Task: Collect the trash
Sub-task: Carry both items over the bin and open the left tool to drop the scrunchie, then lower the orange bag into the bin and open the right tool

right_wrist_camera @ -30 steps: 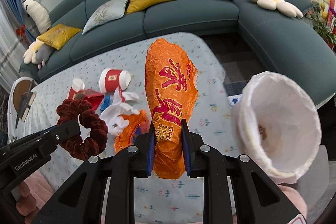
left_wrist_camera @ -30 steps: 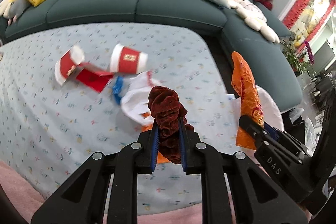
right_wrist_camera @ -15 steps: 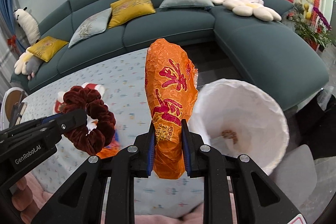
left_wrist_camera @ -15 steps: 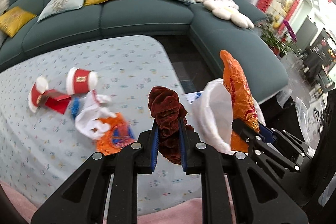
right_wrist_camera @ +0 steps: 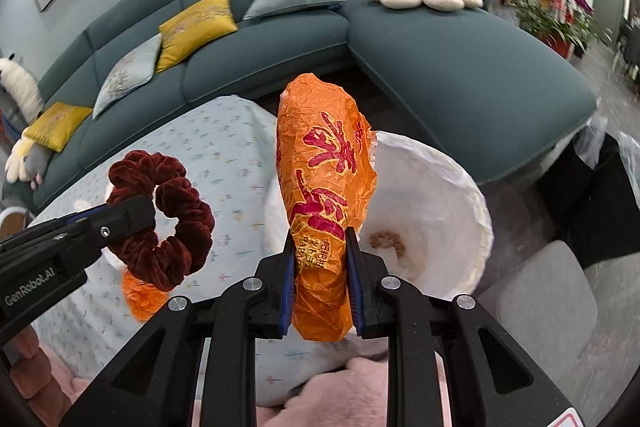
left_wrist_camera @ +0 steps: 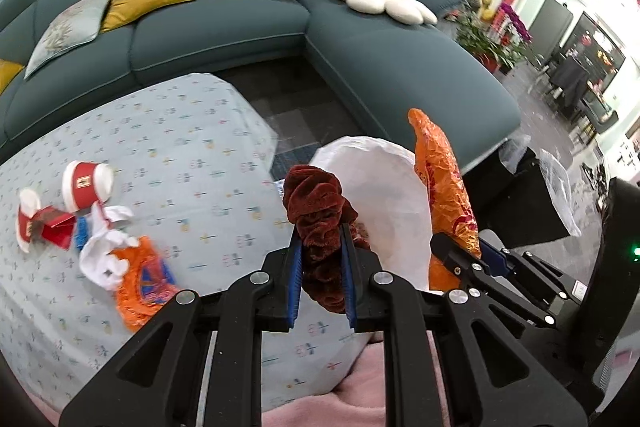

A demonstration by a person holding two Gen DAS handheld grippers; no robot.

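A: Item one, far left: two red-and-white paper cups [left_wrist_camera: 86,185] are lying tipped on the patterned surface [left_wrist_camera: 192,163], a red carton [left_wrist_camera: 56,233] touching them. Status?

B: Uncollected. Just beside them, white crumpled paper [left_wrist_camera: 106,253] and a flattened orange wrapper [left_wrist_camera: 144,279] are also waiting.

A: Item two, centre: left gripper [left_wrist_camera: 322,275].

B: Its jaws are clamping a dark red velvet scrunchie [left_wrist_camera: 320,223], holding it in the air above the surface's near edge. The grip is looking steady.

A: Item three: white-lined bin [right_wrist_camera: 432,211].

B: It is standing off the surface's corner, mouth open, some brownish scrap at the bottom. Against a second ago, it is sitting much nearer the middle of both views, and the litter pile is sliding off to the left.

A: Item four, right: right gripper [right_wrist_camera: 320,283].

B: Its jaws are pinching the lower end of an orange snack bag [right_wrist_camera: 324,187] with red lettering; the bag is standing upright, overlapping the bin's left rim in the right wrist view.

A: Meaning for the task?

B: Both loads are arriving at the bin together. By my reckoning, the bag is almost over the mouth, the scrunchie short of it, so the release is coming next, then a return trip for the left-hand items.
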